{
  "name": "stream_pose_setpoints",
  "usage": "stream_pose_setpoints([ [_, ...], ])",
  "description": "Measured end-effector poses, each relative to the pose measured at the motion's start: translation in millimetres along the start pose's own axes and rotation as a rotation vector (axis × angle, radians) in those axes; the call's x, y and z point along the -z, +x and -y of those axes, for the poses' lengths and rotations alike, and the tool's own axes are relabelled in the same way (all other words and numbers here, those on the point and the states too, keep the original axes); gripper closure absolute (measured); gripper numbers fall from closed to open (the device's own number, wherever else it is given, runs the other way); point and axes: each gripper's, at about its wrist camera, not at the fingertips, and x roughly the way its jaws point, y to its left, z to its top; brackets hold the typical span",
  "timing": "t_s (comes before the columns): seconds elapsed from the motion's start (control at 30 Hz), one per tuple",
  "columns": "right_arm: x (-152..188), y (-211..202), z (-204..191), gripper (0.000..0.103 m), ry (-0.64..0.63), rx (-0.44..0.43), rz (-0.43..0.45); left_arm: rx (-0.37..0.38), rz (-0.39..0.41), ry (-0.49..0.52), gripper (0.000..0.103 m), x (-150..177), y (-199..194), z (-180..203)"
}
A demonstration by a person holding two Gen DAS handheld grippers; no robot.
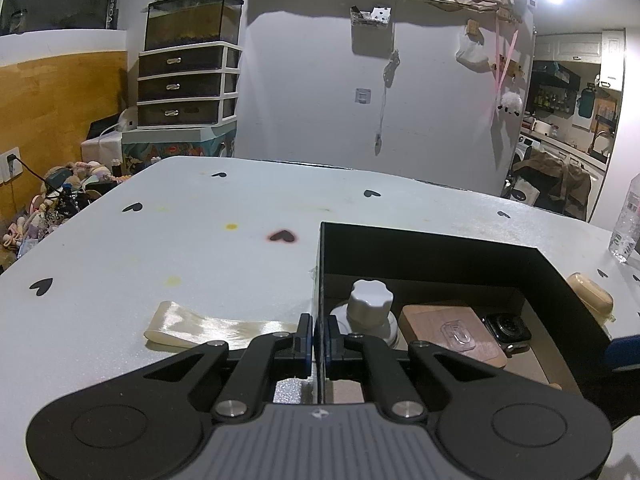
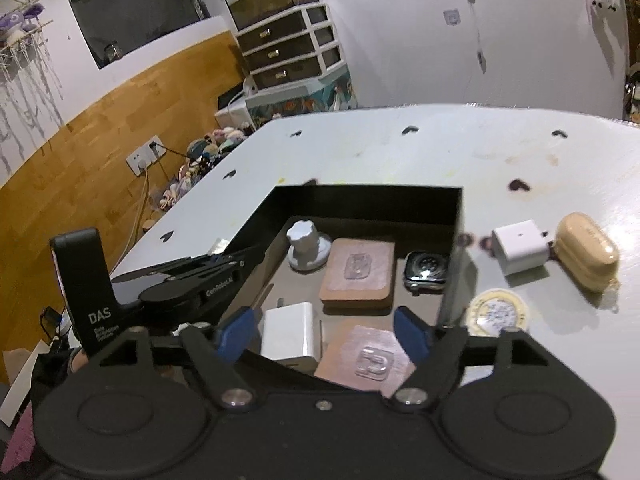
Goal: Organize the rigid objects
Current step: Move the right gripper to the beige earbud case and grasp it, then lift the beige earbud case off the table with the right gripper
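A black open box [image 2: 456, 216] stands on the white table; its left wall also shows in the left wrist view [image 1: 320, 264]. My left gripper [image 1: 319, 340] is shut on that left wall. It shows in the right wrist view [image 2: 224, 264]. Inside the box lie a white knob [image 2: 303, 246], two wooden blocks [image 2: 357, 276] [image 2: 366, 358], a smartwatch [image 2: 425, 270] and a white charger [image 2: 288, 332]. My right gripper [image 2: 326, 330] is open and empty above the box's near end. Outside on the right lie a white charger cube [image 2: 520, 246], a tan case [image 2: 586, 256] and a round disc [image 2: 498, 312].
A cream ribbon [image 1: 216, 326] lies on the table left of the box. A clear plastic bottle [image 1: 628, 224] stands at the right table edge. Drawers [image 1: 184, 84] and clutter stand beyond the far left edge.
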Motion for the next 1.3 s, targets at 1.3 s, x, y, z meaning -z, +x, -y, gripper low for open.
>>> stream_pose_setpoints([
  [1.3, -14.8, 36.0, 176.4, 0.039, -0.117, 0.329, 0.086, -0.01, 0.001, 0.008, 0.098, -0.3, -1.8, 6.0],
])
